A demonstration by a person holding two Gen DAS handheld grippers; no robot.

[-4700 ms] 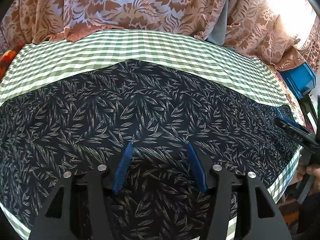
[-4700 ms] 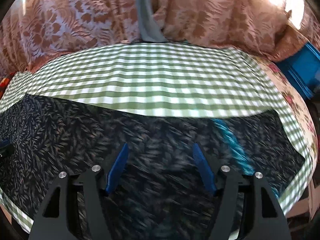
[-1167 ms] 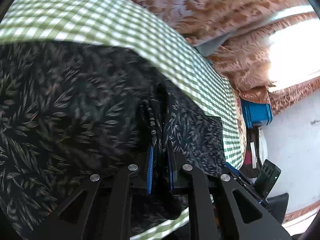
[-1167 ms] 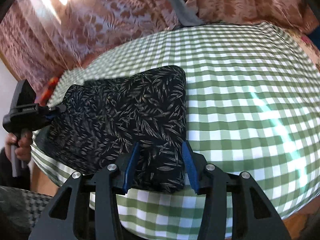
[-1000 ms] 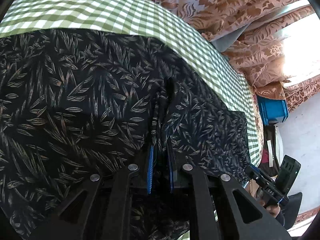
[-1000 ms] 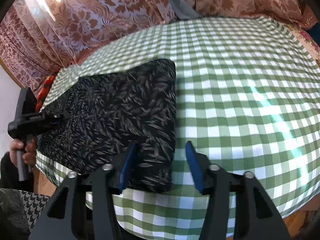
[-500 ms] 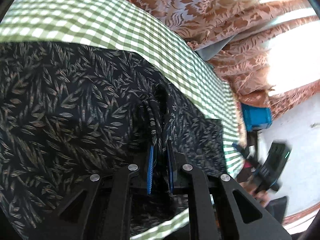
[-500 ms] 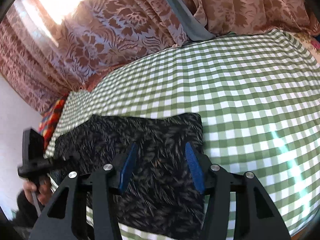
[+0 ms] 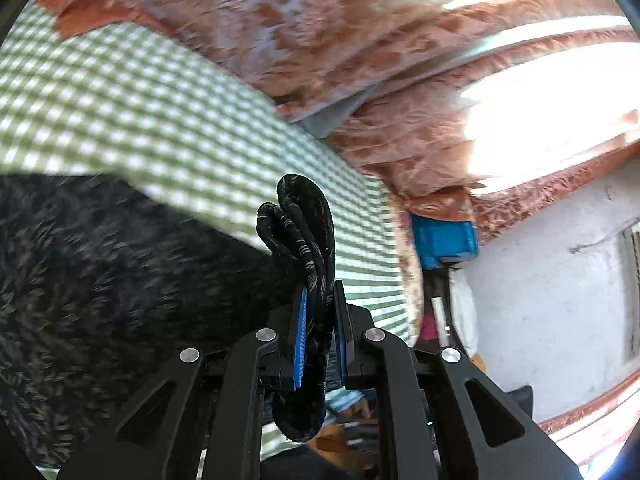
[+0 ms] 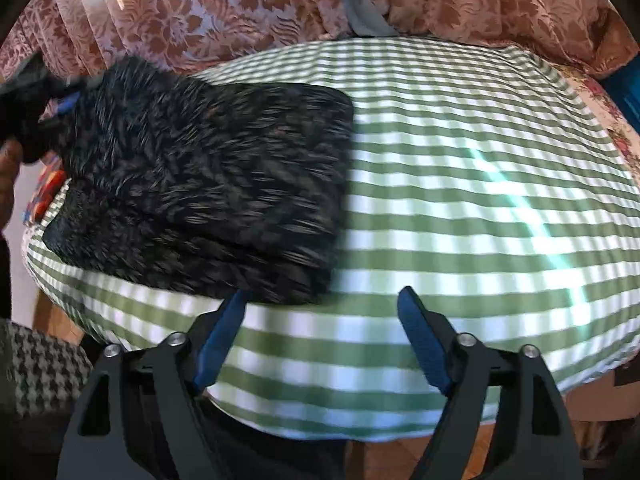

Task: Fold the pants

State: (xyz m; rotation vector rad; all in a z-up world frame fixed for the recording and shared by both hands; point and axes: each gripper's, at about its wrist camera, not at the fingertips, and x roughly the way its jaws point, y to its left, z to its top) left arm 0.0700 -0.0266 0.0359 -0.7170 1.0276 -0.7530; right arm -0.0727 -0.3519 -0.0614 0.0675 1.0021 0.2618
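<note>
Left tongs point(image 9: 318, 312) clamped tight on a bunched edge of the pants point(image 10: 208, 184), several layers sticking up between the blue pads; a second ago that edge lay low on the cloth, now it's lifted clear, so another fold-over is likely underway. Right tongs point(image 10: 322, 304) now spread wide, holding nothing, hovering over the green-checked bench point(image 10: 480, 200) just off the bundle's near corner. Pants sit left of centre in the right wrist view, already compact. Long axis runs lower left to upper right, folded edge facing right. Curtains point(image 10: 200, 12) behind.
</note>
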